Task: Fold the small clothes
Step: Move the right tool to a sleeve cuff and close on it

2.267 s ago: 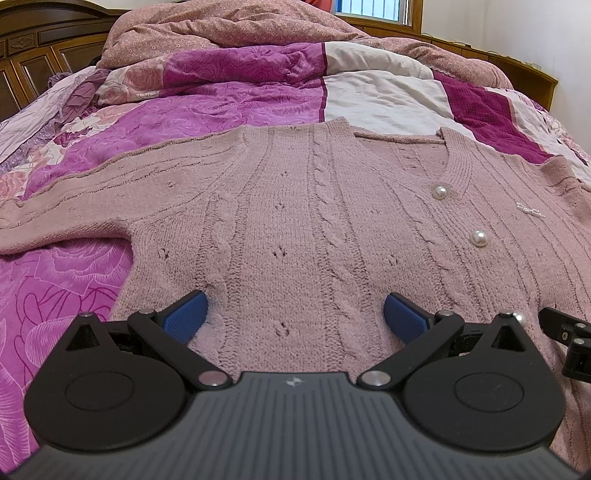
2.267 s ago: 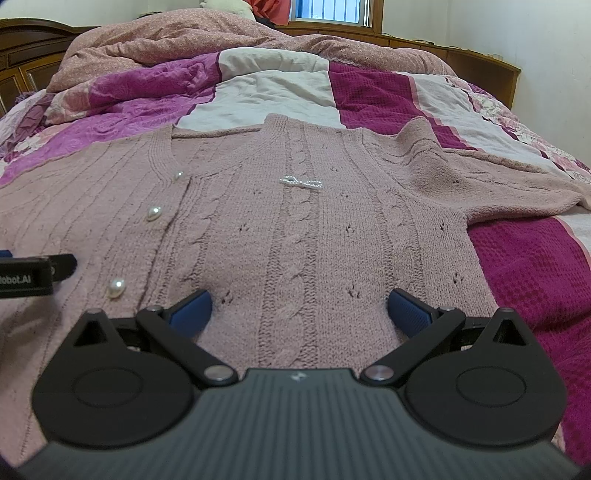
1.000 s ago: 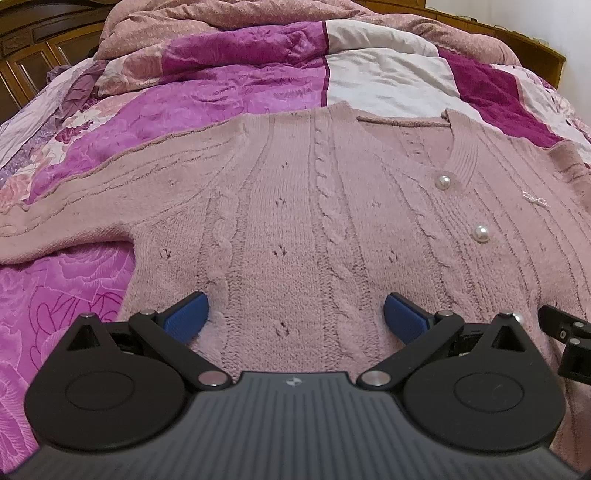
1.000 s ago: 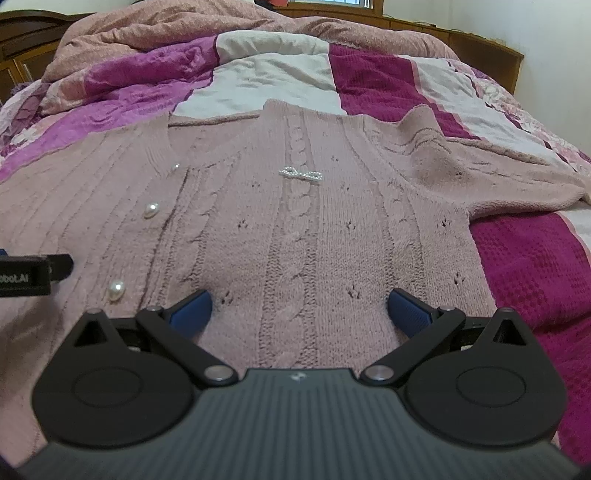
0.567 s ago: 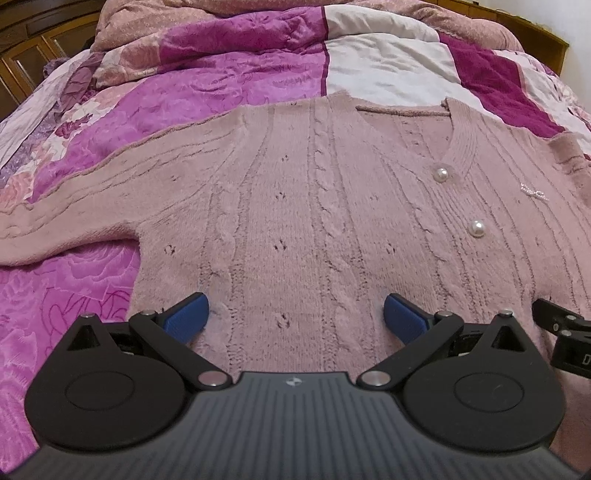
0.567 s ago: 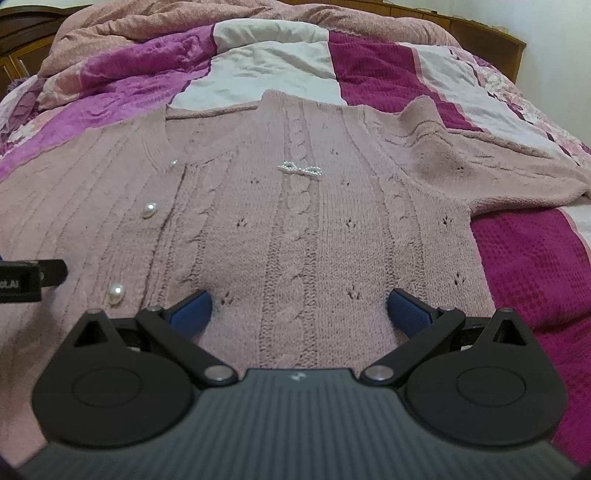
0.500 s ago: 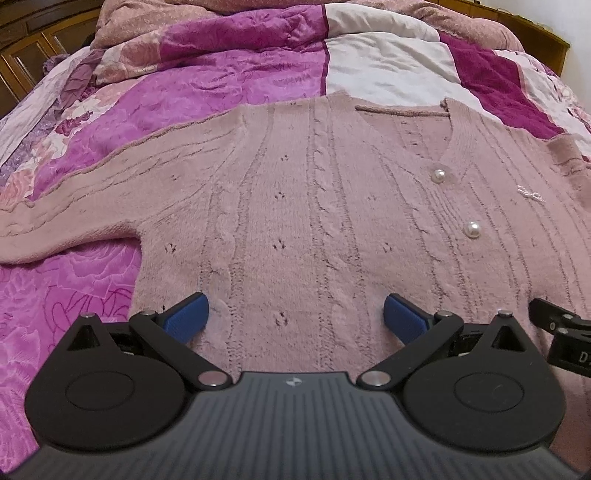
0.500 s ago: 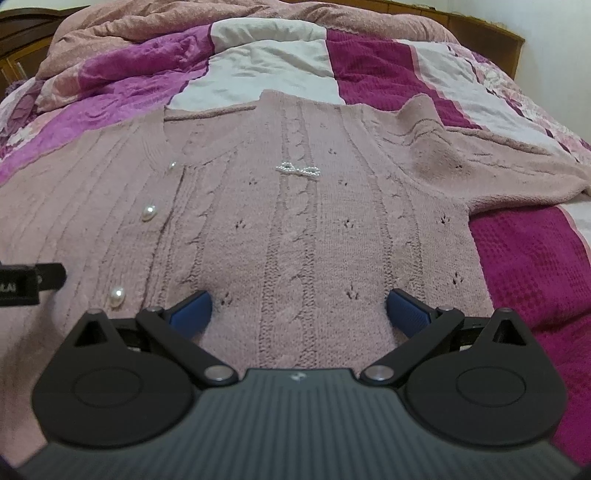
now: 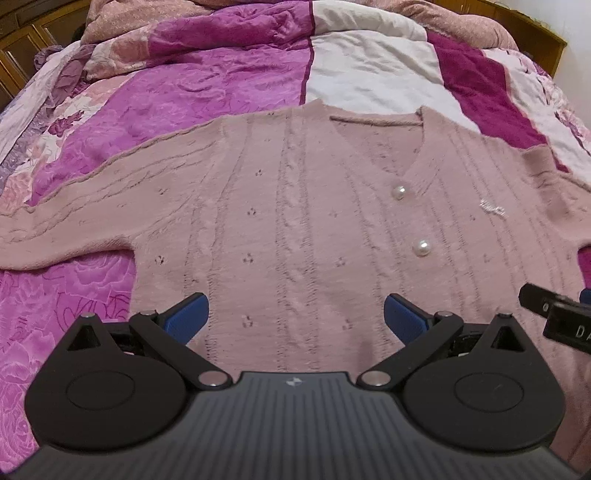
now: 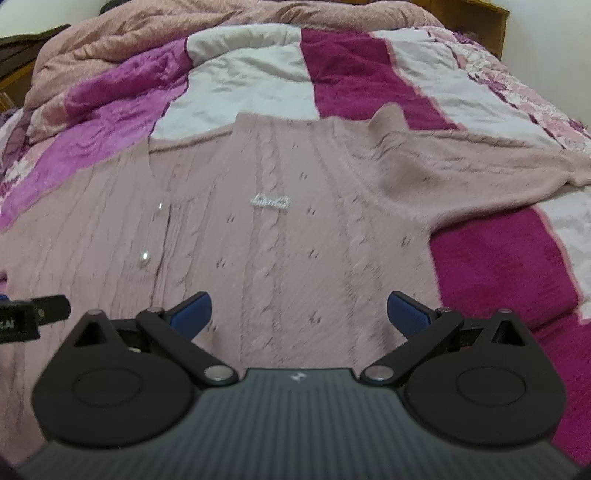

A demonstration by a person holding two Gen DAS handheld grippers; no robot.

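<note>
A dusty pink cable-knit cardigan [image 9: 295,206] with pearl buttons [image 9: 422,247] lies flat and face up on the bed, sleeves spread to both sides. It also shows in the right wrist view [image 10: 295,229], with a small beaded bow [image 10: 271,201] on its chest. My left gripper [image 9: 295,321] is open and empty above the cardigan's lower left half. My right gripper [image 10: 298,315] is open and empty above its lower right half. Part of the right gripper [image 9: 554,317] shows at the left view's right edge.
The bed is covered by a patchwork quilt [image 9: 207,85] in purple, magenta and white. A rumpled pink duvet [image 10: 221,22] is piled at the far end. A wooden headboard [image 9: 22,33] stands at the far left and a footboard rail [image 9: 517,29] at the far right.
Both grippers have risen and tilted down a little, so more of the cardigan and quilt shows. Both stay open. The cardigan has not moved.
</note>
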